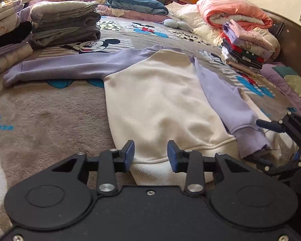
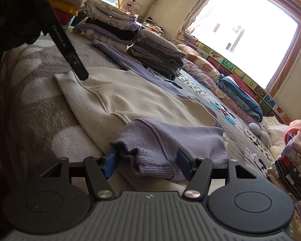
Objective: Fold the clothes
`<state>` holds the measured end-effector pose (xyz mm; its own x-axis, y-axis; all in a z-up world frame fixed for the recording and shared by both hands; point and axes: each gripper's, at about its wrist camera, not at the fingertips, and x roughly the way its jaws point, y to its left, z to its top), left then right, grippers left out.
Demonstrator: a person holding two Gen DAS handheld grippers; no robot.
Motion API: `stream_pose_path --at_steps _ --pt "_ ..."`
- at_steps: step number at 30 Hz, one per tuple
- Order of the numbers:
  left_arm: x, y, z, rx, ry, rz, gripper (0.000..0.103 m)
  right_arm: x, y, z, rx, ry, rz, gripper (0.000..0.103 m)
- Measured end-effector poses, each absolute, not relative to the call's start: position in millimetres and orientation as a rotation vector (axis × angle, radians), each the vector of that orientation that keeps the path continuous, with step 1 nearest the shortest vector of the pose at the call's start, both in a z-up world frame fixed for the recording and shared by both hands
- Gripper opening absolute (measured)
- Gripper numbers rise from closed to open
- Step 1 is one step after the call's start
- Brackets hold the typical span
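A sweatshirt with a cream body [image 1: 156, 100] and lilac sleeves lies flat on the Mickey Mouse blanket [image 1: 50, 110]. One sleeve [image 1: 70, 66] stretches out to the left. The other sleeve [image 1: 226, 104] is folded down along the body's right side. My left gripper [image 1: 151, 153] is open, its blue pads on either side of the cream hem [image 1: 150, 166]. My right gripper [image 2: 146, 164] is open around the lilac ribbed cuff [image 2: 150, 158], which fills most of the gap. The right gripper [image 1: 264, 143] also shows at the right edge, and the left gripper [image 2: 83, 75] rests at the hem's corner.
A stack of folded grey clothes [image 1: 64, 26] stands at the back left and a colourful folded stack [image 1: 246, 48] at the right. Pink [image 1: 230, 12] and blue [image 1: 136, 4] quilts lie by the far wall. A brown bed frame [image 1: 291, 40] bounds the right. A bright window [image 2: 240, 30] faces in.
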<state>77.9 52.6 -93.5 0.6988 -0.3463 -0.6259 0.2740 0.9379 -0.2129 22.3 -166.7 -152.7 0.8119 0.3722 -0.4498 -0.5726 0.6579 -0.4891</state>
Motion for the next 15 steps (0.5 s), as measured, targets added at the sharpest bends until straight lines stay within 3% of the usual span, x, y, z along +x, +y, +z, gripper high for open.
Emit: stream_pose_path --at_steps 2,3,6,11,15 --pt "80.0 49.5 -91.2 -0.124 0.700 -0.370 0.034 21.1 -164.6 -151.1 -0.674 0.316 0.544 0.057" --pt "81.2 47.9 -90.7 -0.130 0.696 -0.379 0.035 21.1 -164.6 -149.2 -0.667 0.315 0.546 0.047" --pt "85.1 42.1 -93.0 -0.124 0.705 -0.389 0.035 25.5 -175.4 -140.5 -0.557 0.331 0.564 0.043" --pt "92.7 37.1 -96.8 -0.121 0.725 -0.392 0.035 35.3 -199.4 -124.4 -0.321 0.366 0.598 0.027" --pt "95.8 34.1 -95.0 -0.125 0.720 -0.402 0.035 60.0 -244.9 -118.9 0.032 0.406 0.518 0.030"
